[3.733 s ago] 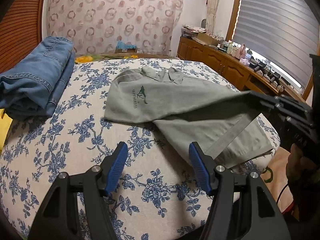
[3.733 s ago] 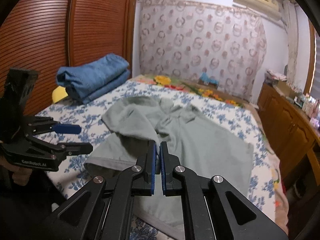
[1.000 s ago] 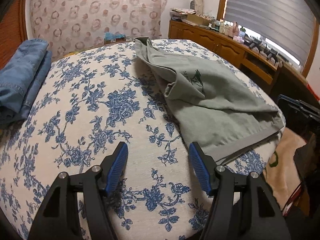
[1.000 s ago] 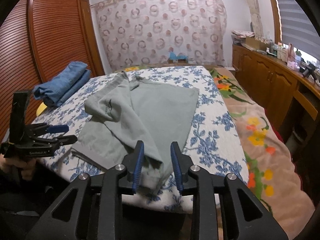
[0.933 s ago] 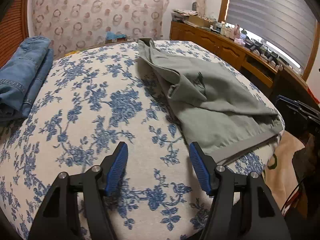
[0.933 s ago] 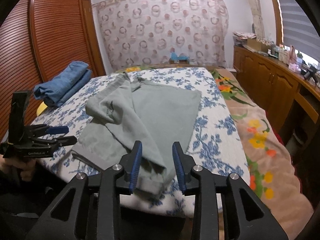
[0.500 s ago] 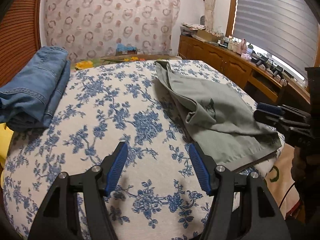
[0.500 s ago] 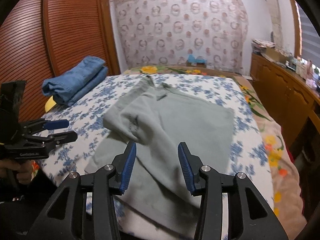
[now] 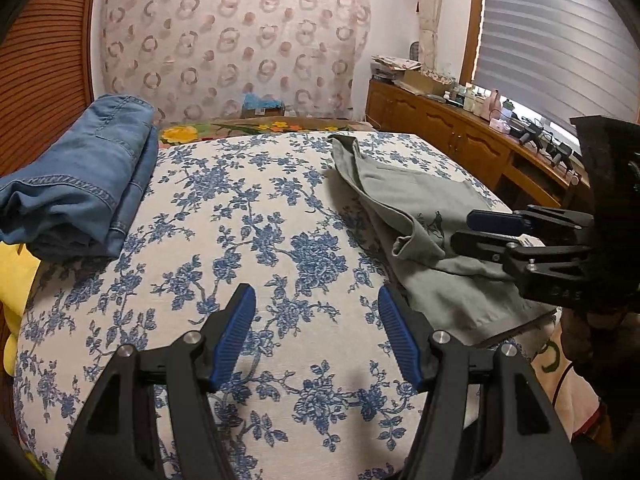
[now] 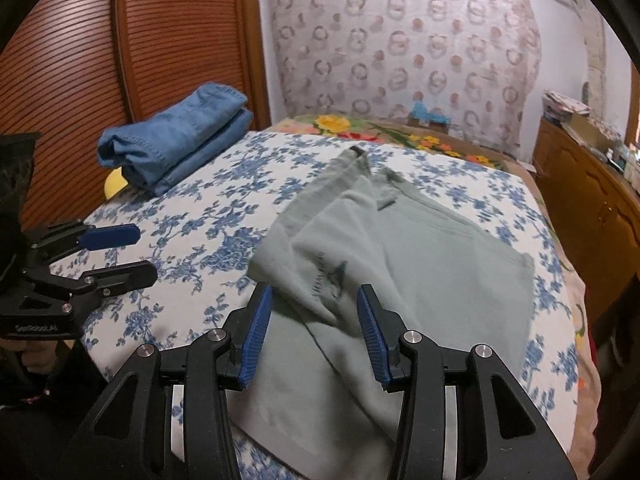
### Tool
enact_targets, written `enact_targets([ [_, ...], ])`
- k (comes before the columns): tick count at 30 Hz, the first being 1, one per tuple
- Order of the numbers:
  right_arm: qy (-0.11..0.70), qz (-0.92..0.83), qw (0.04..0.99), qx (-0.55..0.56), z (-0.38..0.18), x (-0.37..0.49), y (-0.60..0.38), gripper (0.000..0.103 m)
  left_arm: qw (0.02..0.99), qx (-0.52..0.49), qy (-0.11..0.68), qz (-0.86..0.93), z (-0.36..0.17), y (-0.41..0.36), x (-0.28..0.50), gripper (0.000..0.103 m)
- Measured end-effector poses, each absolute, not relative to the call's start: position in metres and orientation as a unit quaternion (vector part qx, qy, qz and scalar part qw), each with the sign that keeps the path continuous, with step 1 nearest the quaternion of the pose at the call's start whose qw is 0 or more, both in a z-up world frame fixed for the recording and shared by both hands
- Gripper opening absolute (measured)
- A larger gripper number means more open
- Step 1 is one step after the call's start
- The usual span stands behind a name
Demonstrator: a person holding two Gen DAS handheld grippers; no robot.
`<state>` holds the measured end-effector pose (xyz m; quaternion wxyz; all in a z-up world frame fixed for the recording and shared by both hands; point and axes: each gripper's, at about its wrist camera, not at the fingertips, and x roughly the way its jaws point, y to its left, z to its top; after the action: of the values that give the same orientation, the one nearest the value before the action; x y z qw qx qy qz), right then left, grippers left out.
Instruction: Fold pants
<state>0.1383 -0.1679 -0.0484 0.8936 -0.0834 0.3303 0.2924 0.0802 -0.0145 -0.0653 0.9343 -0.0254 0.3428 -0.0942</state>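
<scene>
Grey-green pants (image 10: 400, 264) lie rumpled on the right side of the floral bed (image 9: 224, 216). Right tongs (image 10: 314, 332) hover spread wide over them, holding nothing; left tongs (image 9: 312, 334) gape empty above bare bedspread. Folded jeans (image 9: 80, 184) sit well apart.

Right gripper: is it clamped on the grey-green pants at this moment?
No. The right gripper is open, its blue pads spread apart above the grey-green pants, gripping nothing.

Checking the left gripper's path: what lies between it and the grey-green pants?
Only bare floral bedspread separates the left gripper from the pants, as seen in the left wrist view.
</scene>
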Motion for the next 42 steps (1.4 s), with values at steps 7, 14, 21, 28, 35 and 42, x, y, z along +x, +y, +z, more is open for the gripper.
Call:
enact_targets([
  [7, 0.350, 0.314, 0.876, -0.105, -0.056, 0.153, -0.143, 0.045, 0.934, -0.033, 0.344, -0.087, -0.067, -0.006, 0.080, 0.063],
  [14, 0.374, 0.335, 0.853, -0.141, -0.062, 0.168, -0.122, 0.044, 0.933, -0.033, 0.346, -0.088, -0.069, -0.007, 0.079, 0.063],
  [21, 0.393, 0.352, 0.839, -0.132, -0.068, 0.186, -0.121, 0.011, 0.930, -0.031, 0.354, -0.092, -0.075, -0.011, 0.080, 0.063],
  [28, 0.371, 0.347, 0.854, -0.113, -0.047, 0.192, -0.141, 0.005, 0.926, -0.012, 0.360, -0.117, -0.076, -0.034, 0.093, 0.063],
  [35, 0.367, 0.296, 0.876, -0.102, -0.034, 0.220, -0.185, 0.005, 0.915, 0.007, 0.375, -0.148, -0.081, -0.063, 0.116, 0.063],
  [42, 0.375, 0.261, 0.883, -0.106, -0.036, 0.251, -0.207, 0.005, 0.904, 0.026, 0.400, -0.147, -0.095, -0.070, 0.132, 0.063],
])
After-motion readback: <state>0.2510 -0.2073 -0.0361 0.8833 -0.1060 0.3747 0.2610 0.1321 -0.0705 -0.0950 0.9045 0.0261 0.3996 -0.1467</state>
